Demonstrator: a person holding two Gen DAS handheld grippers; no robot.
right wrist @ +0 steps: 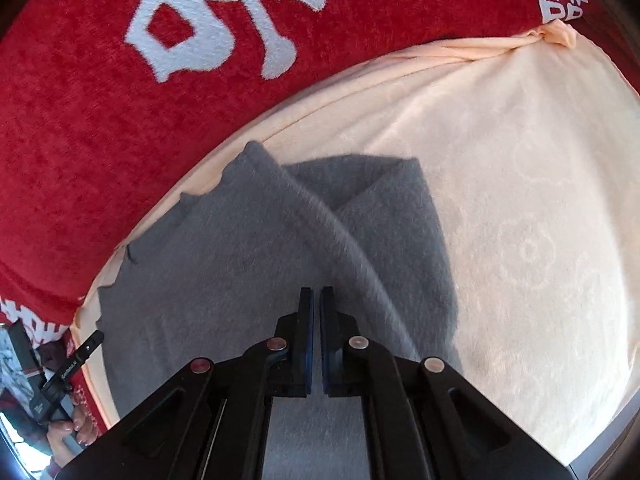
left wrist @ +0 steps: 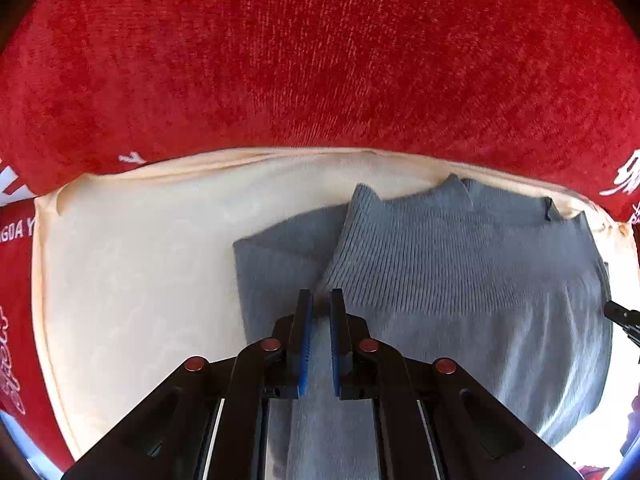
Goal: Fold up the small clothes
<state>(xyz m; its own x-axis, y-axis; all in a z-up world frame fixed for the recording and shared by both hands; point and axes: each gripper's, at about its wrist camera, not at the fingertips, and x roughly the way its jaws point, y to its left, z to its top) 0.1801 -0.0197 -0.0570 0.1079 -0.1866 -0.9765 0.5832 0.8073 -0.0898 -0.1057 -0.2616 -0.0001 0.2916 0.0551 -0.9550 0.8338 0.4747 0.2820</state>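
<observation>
A grey ribbed knit garment [left wrist: 460, 264] lies partly folded on a cream towel [left wrist: 132, 272], one flap crossing over another near its far edge. My left gripper [left wrist: 320, 300] points steeply down at the garment's left part, its blue pads shut on a strip of the grey cloth that runs back under the jaws. In the right wrist view the same grey garment [right wrist: 208, 280] shows a raised fold ridge just right of my right gripper [right wrist: 317, 296]. That gripper's jaws stand almost together, with grey cloth between and beneath them. The cream towel [right wrist: 520, 200] spreads to the right.
A red plush blanket [left wrist: 320, 60] with white lettering [right wrist: 216, 32] lies under and beyond the towel. A black tool tip [left wrist: 624, 318] pokes in at the right edge. At the lower left, a person's hand [right wrist: 76, 428] grips a black tool [right wrist: 72, 364].
</observation>
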